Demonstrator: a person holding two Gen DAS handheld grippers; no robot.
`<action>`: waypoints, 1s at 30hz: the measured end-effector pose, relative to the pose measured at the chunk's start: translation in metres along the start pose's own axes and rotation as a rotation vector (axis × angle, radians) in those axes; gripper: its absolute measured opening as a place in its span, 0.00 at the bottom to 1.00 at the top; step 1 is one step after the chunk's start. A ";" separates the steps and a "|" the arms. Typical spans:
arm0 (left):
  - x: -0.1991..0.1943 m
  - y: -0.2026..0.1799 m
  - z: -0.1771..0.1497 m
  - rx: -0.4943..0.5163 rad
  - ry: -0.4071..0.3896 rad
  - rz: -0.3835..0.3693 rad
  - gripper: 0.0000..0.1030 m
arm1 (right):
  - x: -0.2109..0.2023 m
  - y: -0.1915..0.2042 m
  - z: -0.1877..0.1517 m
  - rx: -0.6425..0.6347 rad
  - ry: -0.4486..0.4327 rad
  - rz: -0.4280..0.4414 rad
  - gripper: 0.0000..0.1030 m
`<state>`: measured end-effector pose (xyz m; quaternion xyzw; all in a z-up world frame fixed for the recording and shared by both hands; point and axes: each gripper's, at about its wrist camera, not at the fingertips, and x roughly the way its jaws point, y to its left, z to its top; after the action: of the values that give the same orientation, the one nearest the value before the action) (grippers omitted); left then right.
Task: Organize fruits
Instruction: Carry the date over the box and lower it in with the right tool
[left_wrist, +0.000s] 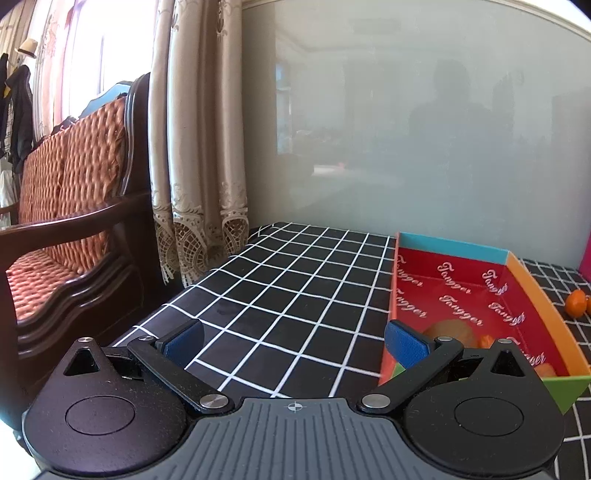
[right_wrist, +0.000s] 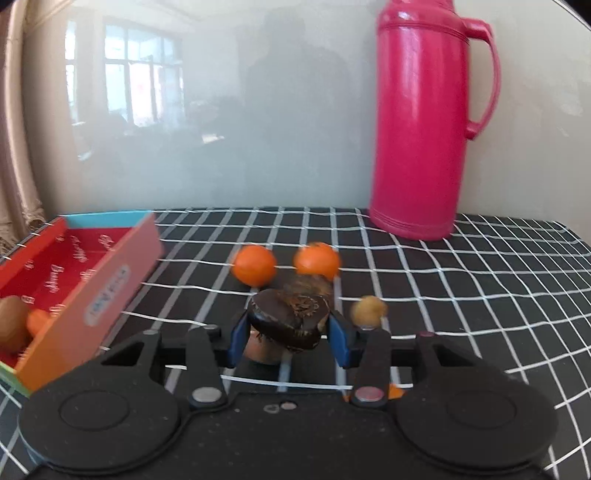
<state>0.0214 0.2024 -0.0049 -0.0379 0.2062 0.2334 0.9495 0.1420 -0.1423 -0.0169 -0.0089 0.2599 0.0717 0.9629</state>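
Note:
My right gripper (right_wrist: 289, 339) is shut on a dark brown round fruit (right_wrist: 288, 317), its blue pads pressing both sides, and holds it just above the checked tablecloth. Behind it lie two oranges (right_wrist: 255, 266) (right_wrist: 317, 260) and a small tan fruit (right_wrist: 368, 311). The red box (right_wrist: 107, 291) stands to the left, with a brown fruit (right_wrist: 11, 317) and an orange piece (right_wrist: 38, 319) inside. My left gripper (left_wrist: 295, 343) is open over bare cloth, with nothing between its fingers. The box (left_wrist: 461, 280) is at its right, and the right pad overlaps the near left corner.
A tall pink thermos (right_wrist: 424, 122) stands at the back right against the glossy wall. A wooden sofa (left_wrist: 66, 229) and curtains (left_wrist: 199, 147) lie beyond the table's left edge. One orange (left_wrist: 576, 302) sits right of the box.

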 end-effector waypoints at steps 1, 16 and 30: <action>0.000 0.001 -0.001 0.003 0.000 0.003 1.00 | -0.001 0.006 0.001 -0.006 -0.009 0.012 0.43; 0.004 0.048 -0.007 -0.037 0.022 0.075 1.00 | -0.017 0.107 0.008 -0.114 -0.147 0.216 0.43; 0.006 0.062 -0.009 -0.048 0.030 0.081 1.00 | -0.020 0.158 -0.005 -0.200 -0.208 0.227 0.75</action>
<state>-0.0056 0.2582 -0.0140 -0.0558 0.2163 0.2759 0.9349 0.0999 0.0112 -0.0085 -0.0680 0.1498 0.2059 0.9646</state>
